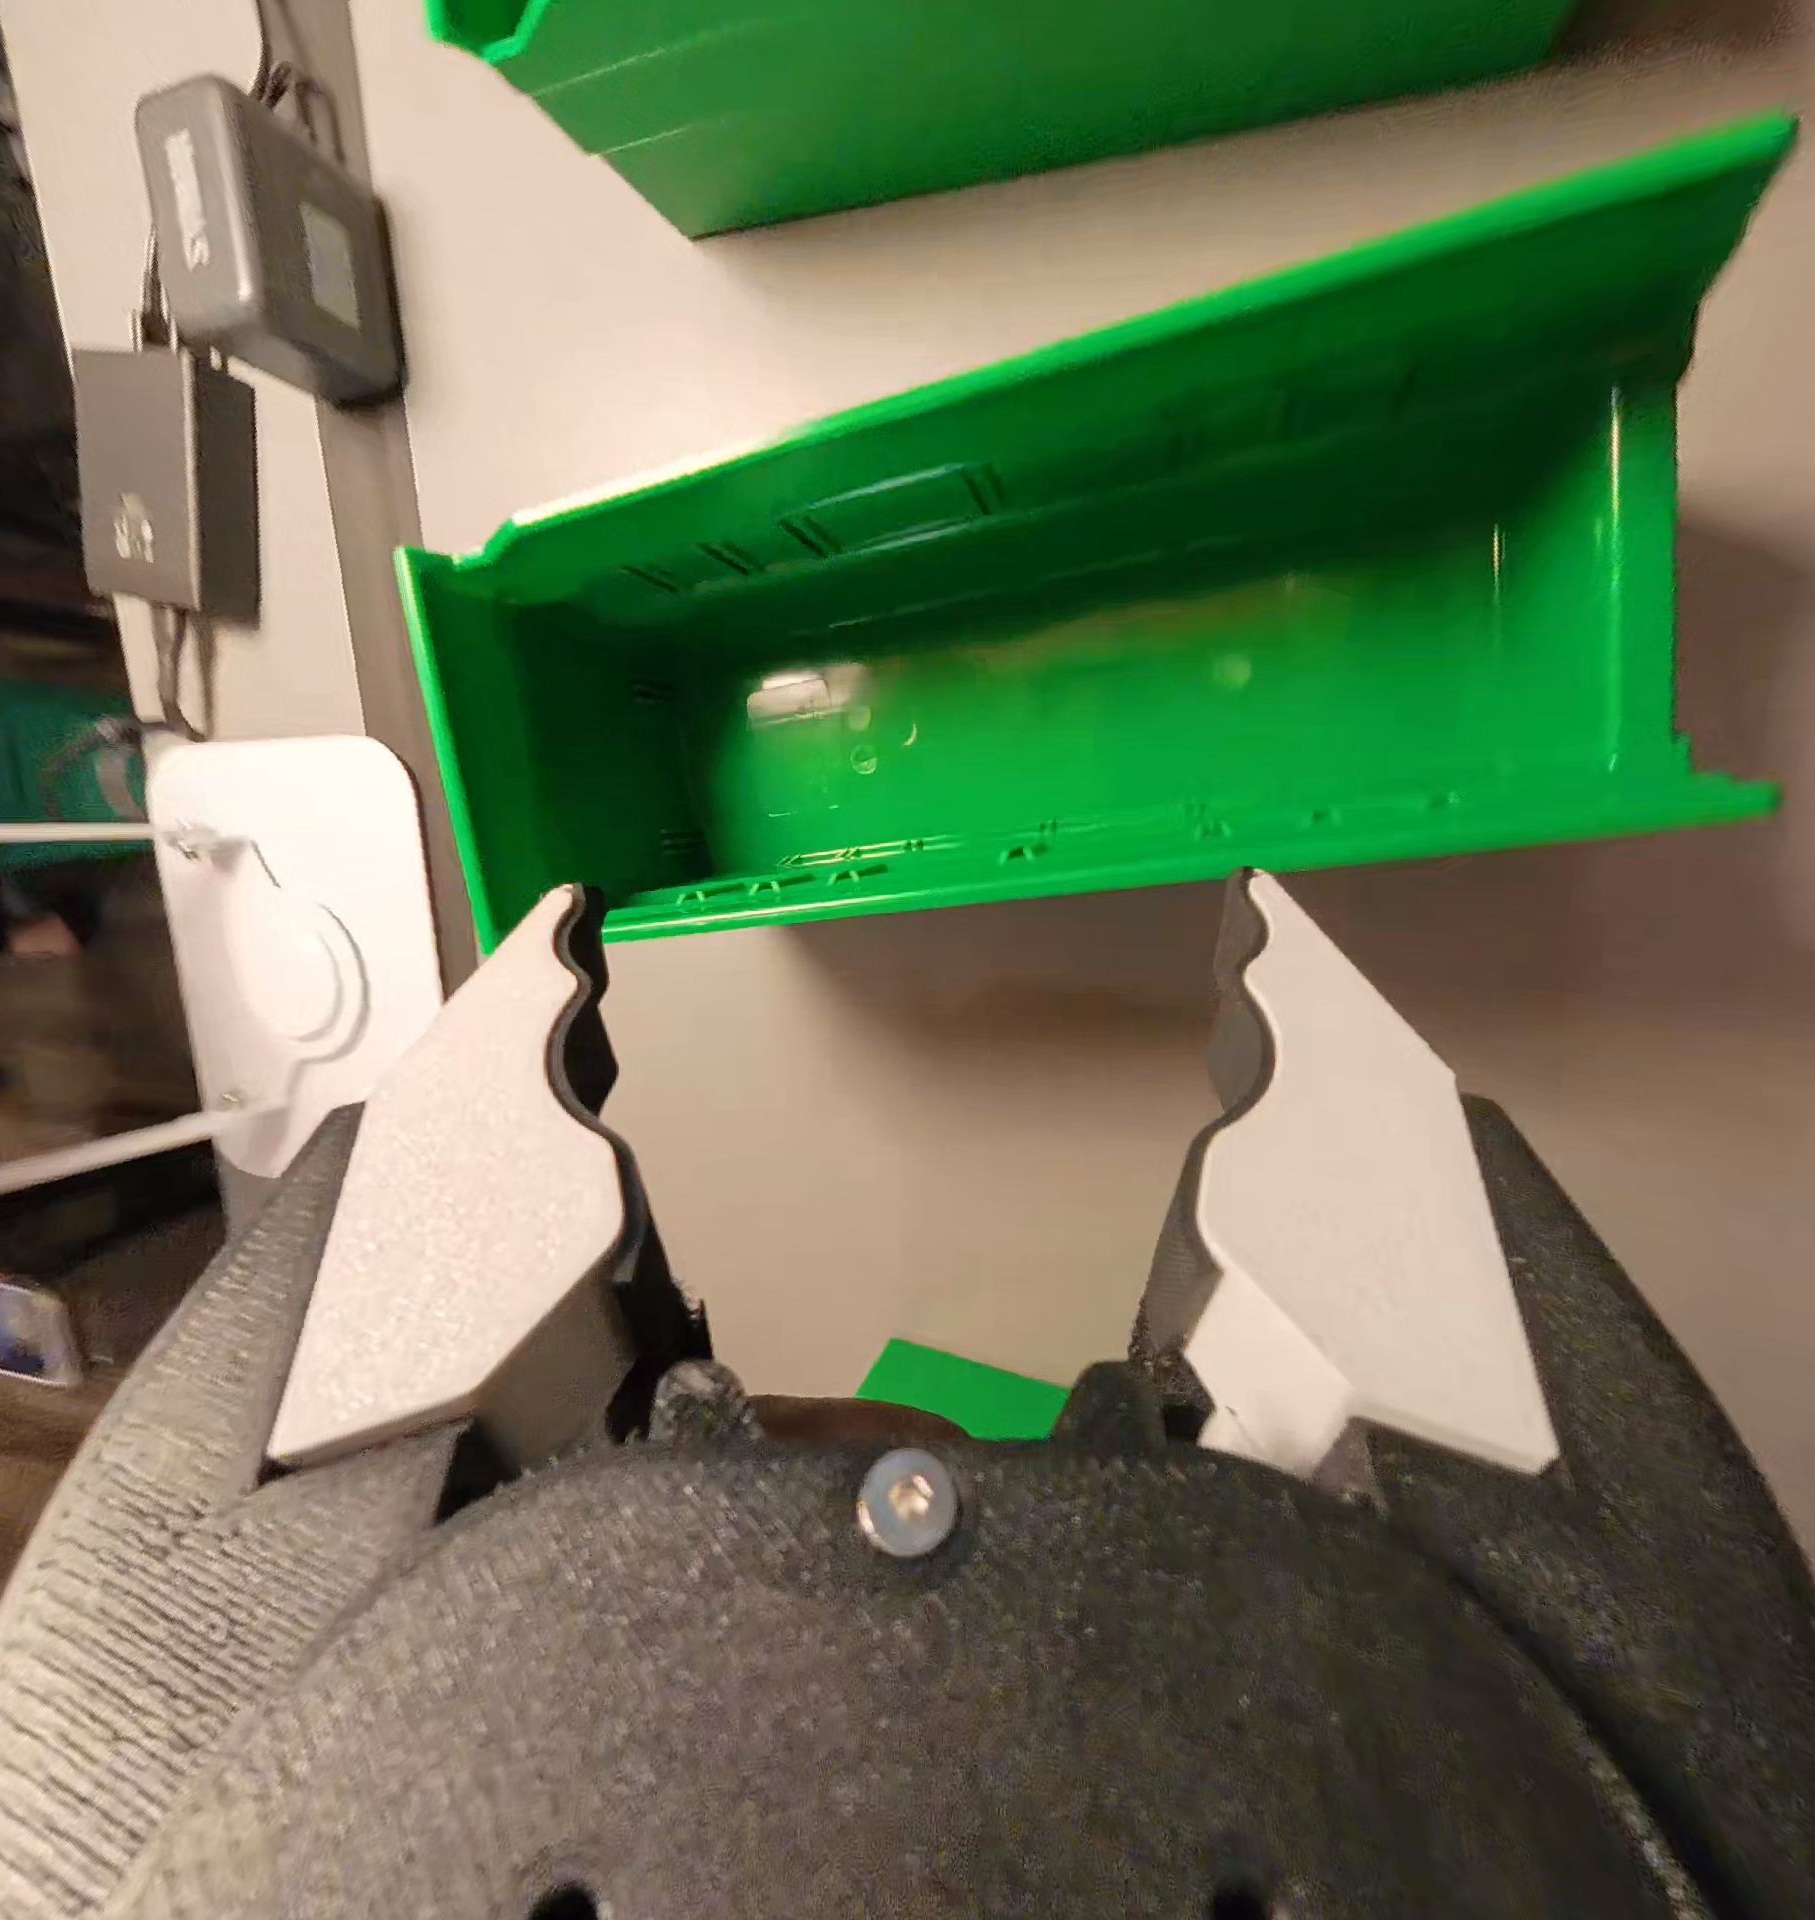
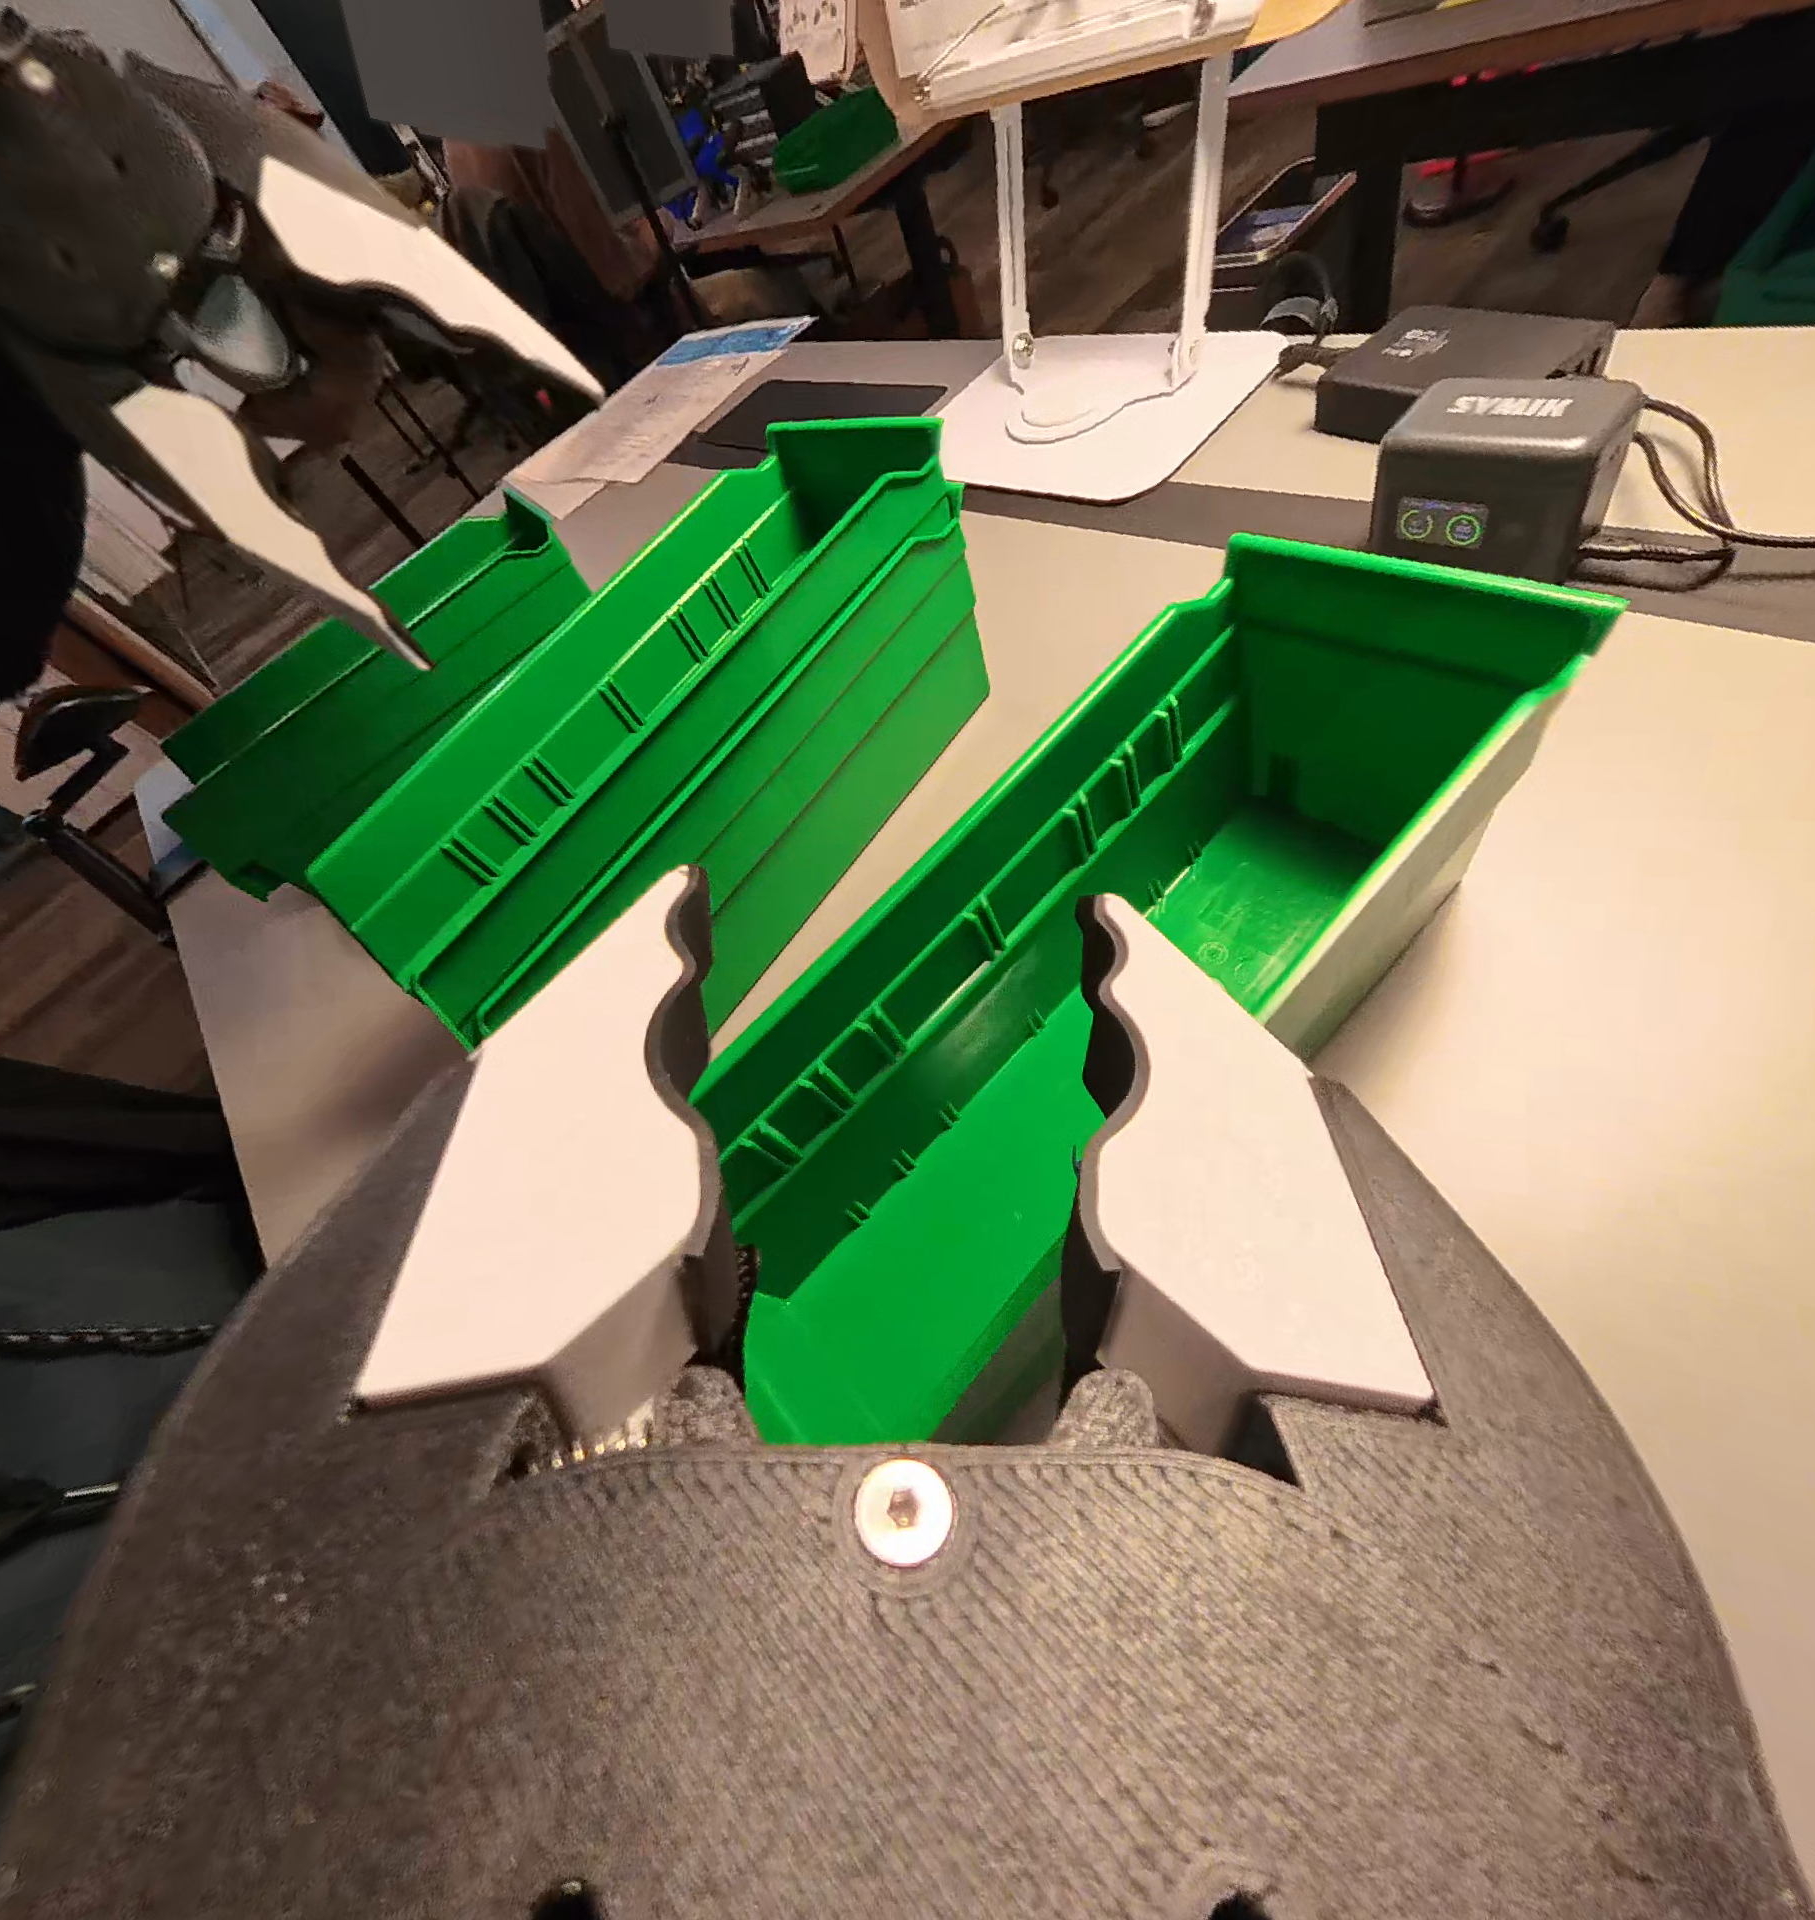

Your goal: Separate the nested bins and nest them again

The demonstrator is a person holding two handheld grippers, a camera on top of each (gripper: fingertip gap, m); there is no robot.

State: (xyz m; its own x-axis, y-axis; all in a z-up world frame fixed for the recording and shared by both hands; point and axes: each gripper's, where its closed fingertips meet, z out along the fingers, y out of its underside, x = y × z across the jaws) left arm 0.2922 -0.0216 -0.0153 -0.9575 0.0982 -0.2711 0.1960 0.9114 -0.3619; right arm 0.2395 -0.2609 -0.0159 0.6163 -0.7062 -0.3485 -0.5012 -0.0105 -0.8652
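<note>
Three long green bins lie on the pale table. In the right wrist view the right bin (image 2: 1298, 831) lies open side up, with its near end between the fingers of my right gripper (image 2: 887, 925), which is open. I cannot tell if it touches. The middle bin (image 2: 674, 727) shows a double rim and may be two nested. The far-left bin (image 2: 363, 665) lies beside it. My left gripper (image 2: 508, 525) hovers open over the left bins. In the left wrist view, my left gripper (image 1: 908, 894) is open and empty just short of a bin (image 1: 1090, 675).
A white stand base (image 2: 1090, 416), a grey power bank (image 2: 1495, 468) with cables and a black box (image 2: 1454, 353) sit at the table's back. A black mat (image 2: 820, 400) and papers (image 2: 664, 405) lie back left. Another bin (image 1: 986, 104) is at the left view's top edge. The gap from one gripper's tips to the other's is roughly 25 centimeters. The grey power bank (image 2: 1495, 468) is about 30 centimeters from my right fingertips. My left wrist view (image 1: 259, 172) looks at it from another angle.
</note>
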